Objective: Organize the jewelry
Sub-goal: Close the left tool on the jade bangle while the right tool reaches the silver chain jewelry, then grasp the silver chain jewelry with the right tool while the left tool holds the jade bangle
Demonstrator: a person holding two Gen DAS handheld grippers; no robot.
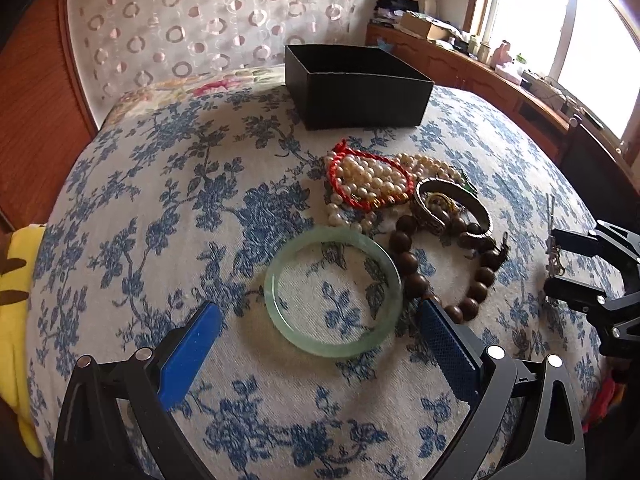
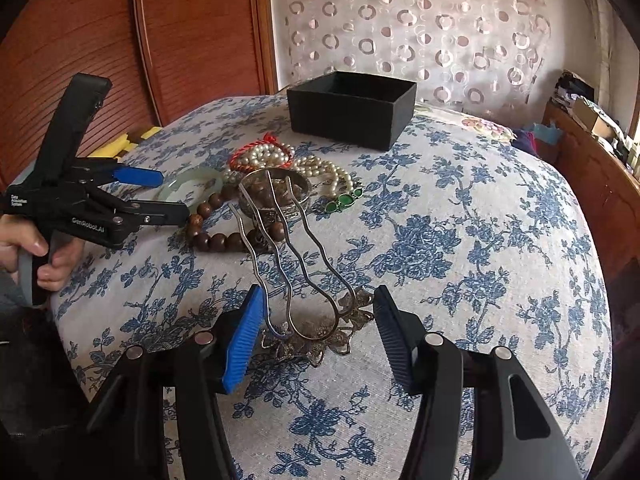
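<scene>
Blue flowers cover the cloth on the bed [image 1: 160, 208] where all my jewelry lies, with a dotted curtain [image 1: 192, 20] behind it. At the far side sits a black box [image 1: 356, 88], open on top, and I cannot see inside it. My left gripper [image 1: 320, 336] has its fingers wide apart, one on each side of the green jade bangle [image 1: 332, 292], not touching it. The bangle lies flat, just beside the brown wooden bead bracelet [image 1: 452, 264]. Behind them is a heap: the pearl necklace [image 1: 372, 184], the red cord bracelet [image 1: 360, 176] and a silver cuff [image 1: 452, 208] all piled together. My right gripper [image 2: 316, 328] also has its fingers apart, around the fancy end of a metal hair fork [image 2: 296, 264], which lies on the cloth with its wavy prongs pointing at the heap. I think things could go wrong here. The bangle is smooth and round, so it may slip out if I squeeze off-center. My right finger pad on the left side sits near the wooden beads and could drag them along. The hair fork prongs might catch the cuff when I lift it.
</scene>
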